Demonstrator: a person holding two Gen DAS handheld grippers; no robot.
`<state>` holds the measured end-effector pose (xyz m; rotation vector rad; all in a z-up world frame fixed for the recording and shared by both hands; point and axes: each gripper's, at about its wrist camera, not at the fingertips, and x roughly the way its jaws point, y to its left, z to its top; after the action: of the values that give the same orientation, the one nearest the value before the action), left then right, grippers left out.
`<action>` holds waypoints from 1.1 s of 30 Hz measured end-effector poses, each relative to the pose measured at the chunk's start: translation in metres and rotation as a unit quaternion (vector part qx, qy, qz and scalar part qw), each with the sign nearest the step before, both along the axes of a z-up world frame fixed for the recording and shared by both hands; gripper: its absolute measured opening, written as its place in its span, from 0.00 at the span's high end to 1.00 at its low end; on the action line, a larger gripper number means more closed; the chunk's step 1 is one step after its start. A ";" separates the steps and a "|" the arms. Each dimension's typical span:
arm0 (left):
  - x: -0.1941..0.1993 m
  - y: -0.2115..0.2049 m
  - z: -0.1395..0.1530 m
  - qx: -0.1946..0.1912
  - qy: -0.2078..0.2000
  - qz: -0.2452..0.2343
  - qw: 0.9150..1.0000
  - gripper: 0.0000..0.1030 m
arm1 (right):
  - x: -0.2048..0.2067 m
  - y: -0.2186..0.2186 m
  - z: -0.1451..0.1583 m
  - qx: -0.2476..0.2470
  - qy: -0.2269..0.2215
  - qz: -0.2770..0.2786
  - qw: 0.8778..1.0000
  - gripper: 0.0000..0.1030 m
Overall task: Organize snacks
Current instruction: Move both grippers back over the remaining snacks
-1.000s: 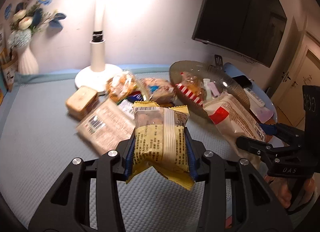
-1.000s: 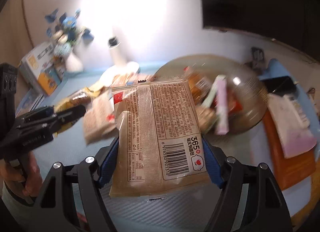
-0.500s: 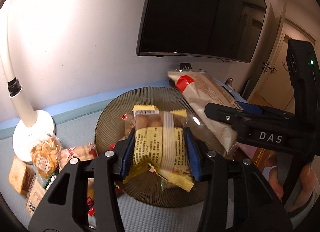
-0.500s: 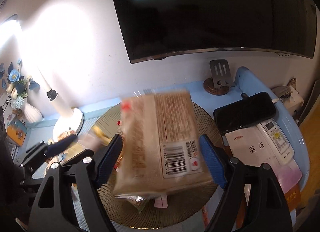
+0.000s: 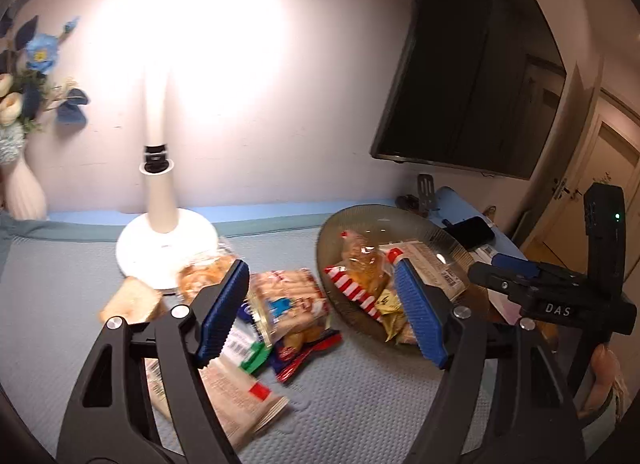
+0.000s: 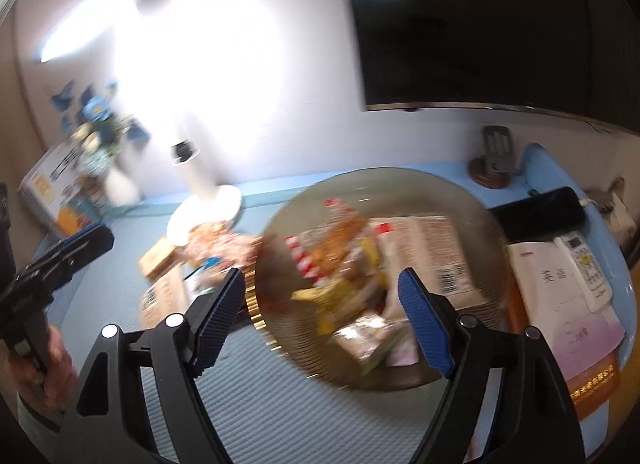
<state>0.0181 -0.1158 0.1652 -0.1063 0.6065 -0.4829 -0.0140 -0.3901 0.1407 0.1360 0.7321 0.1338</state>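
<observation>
My left gripper [image 5: 318,276] is open and holds nothing. It hangs over the loose snacks on the grey mat: a sausage-bun packet [image 5: 288,300], a long beige packet [image 5: 236,380], a red wrapper [image 5: 308,348] and a wrapped toast slice [image 5: 132,300]. My right gripper [image 6: 320,284] is open too, just in front of the glass bowl [image 6: 400,174]. In the bowl [image 5: 360,210] lie the beige barcode packet [image 6: 432,256], the yellow packet [image 5: 390,300], a red-striped packet [image 5: 348,284] and other snacks. In the left wrist view the right gripper [image 5: 492,268] reaches in from the right, beside the bowl.
A white lamp [image 5: 164,192] stands behind the loose snacks, and a vase of flowers [image 5: 20,184] at the far left. Right of the bowl lie a phone [image 6: 540,212], a booklet [image 6: 560,296] and a remote [image 6: 584,264]. A phone stand [image 6: 494,160] sits by the wall.
Both grippers have opened and let go: the yellow packet and the beige barcode packet now lie in the bowl. Both grippers have drawn back and swung left.
</observation>
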 end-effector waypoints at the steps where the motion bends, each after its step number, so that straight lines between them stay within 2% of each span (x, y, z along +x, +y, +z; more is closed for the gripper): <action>1: -0.005 0.014 -0.001 -0.001 0.000 0.013 1.000 0.27 | -0.005 0.012 -0.001 -0.003 -0.001 0.013 1.000 0.24; 4: -0.025 0.061 -0.012 -0.008 0.006 0.066 0.998 0.25 | -0.017 0.052 -0.015 -0.014 0.002 0.054 0.998 0.23; 7: -0.033 0.106 -0.043 -0.023 0.042 0.114 0.992 0.22 | -0.020 0.089 -0.047 -0.025 0.031 0.093 0.995 0.23; 8: -0.035 0.118 -0.057 -0.016 0.055 0.133 0.989 0.22 | -0.020 0.101 -0.059 -0.032 0.043 0.107 0.993 0.23; 11: -0.034 0.142 -0.098 0.039 0.080 0.197 0.976 0.23 | -0.021 0.131 -0.090 -0.079 0.053 0.133 0.987 0.23; 13: -0.033 0.156 -0.120 0.033 0.102 0.208 0.972 0.24 | -0.016 0.139 -0.107 -0.091 0.064 0.139 0.984 0.23; 15: -0.031 0.161 -0.133 0.032 0.108 0.219 0.969 0.24 | -0.009 0.137 -0.118 -0.073 0.079 0.136 0.985 0.23; 21: -0.035 0.154 -0.132 0.054 0.090 0.228 0.968 0.23 | -0.001 0.118 -0.136 -0.024 0.108 0.118 0.987 0.22; 23: -0.036 0.151 -0.132 0.062 0.088 0.225 0.968 0.23 | -0.003 0.118 -0.131 -0.031 0.097 0.117 0.988 0.16; 29: -0.034 0.149 -0.134 0.072 0.093 0.219 0.969 0.22 | -0.004 0.125 -0.133 -0.052 0.093 0.123 0.987 0.15; 33: -0.035 0.146 -0.135 0.079 0.092 0.221 0.968 0.19 | 0.000 0.123 -0.135 -0.046 0.099 0.121 0.987 0.13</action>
<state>-0.0165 0.0304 0.0307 -0.1301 0.7757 0.0091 -0.0144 -0.2668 0.0059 -0.0293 0.9502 0.3204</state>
